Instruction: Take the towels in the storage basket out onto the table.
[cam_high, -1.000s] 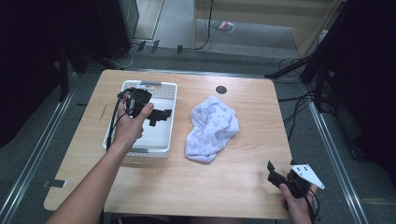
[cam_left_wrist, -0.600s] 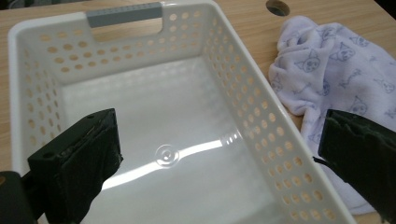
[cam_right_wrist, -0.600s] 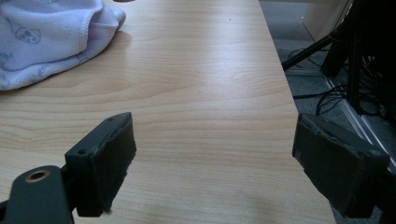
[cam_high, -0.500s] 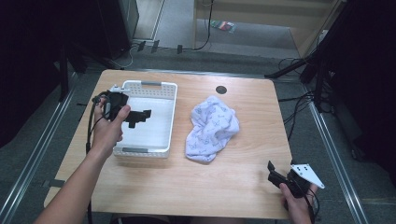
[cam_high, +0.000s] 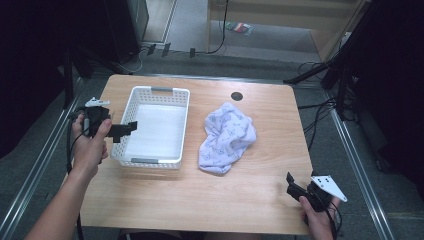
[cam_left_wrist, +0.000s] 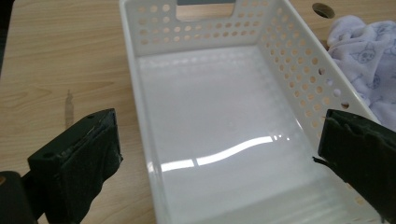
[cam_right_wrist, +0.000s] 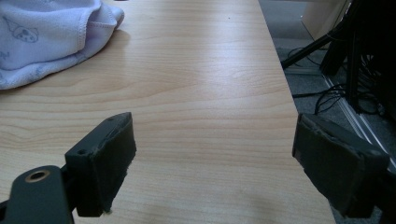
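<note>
Left gripper spread wide, empty, hovering at white basket's left rim. Right gripper spread, idle near table's right front corner. Crumpled cloth lay beside basket. Likely next: reach and pinch cloth.

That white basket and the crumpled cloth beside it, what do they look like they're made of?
The basket looks like glossy moulded plastic: its floor mirrors the lights and its walls are punched with even round holes. The cloth seems a soft, matt cotton-like fabric, pale lilac with small printed figures, lying in loose folds.
</note>
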